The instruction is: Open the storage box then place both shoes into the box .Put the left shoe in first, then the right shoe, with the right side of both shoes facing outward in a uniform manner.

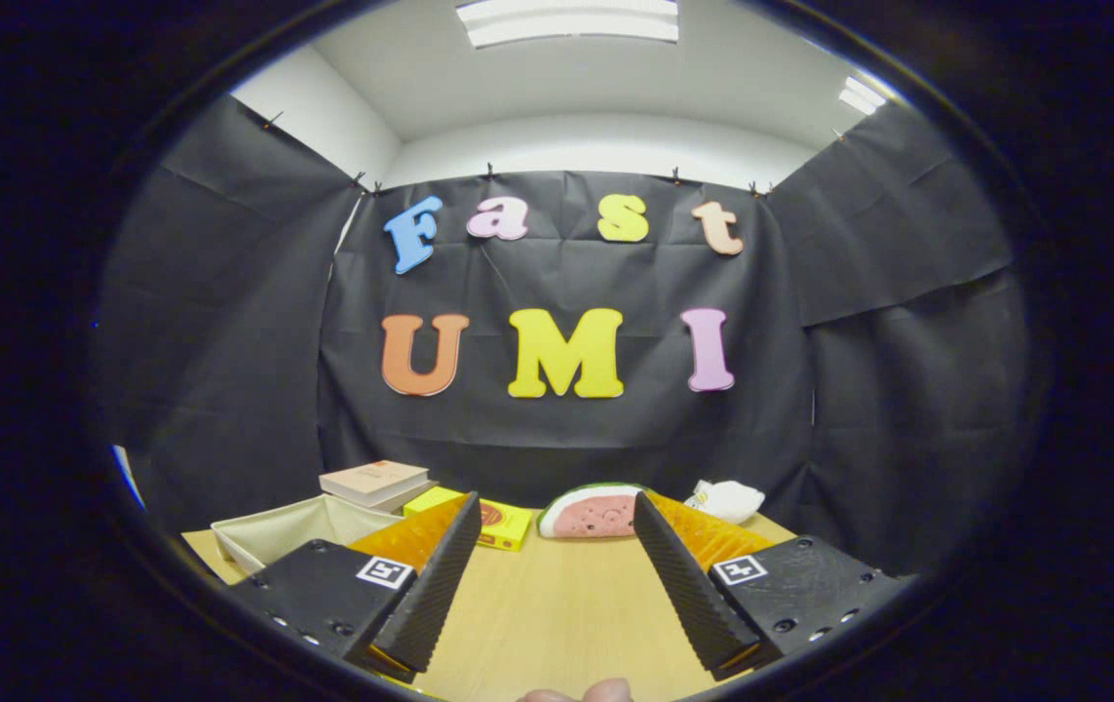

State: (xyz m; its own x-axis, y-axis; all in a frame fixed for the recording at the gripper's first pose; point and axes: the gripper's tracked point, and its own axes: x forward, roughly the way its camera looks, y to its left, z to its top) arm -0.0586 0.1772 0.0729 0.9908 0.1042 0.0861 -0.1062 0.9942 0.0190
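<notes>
A beige storage box point(269, 531) sits open-topped on the table, beyond the left finger.

Black cloth point(566, 429) drapes the far and side walls; white ceiling lights point(568, 19) glow above the wooden table point(557, 614).

Claw point(557, 512) agape above bare table point(557, 614)

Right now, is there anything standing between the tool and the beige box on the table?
Nothing visible does. The tool is open and holds nothing. The box sits beyond its left finger. The books lie behind the box, and the yellow carton and watermelon toy lie farther ahead.
</notes>
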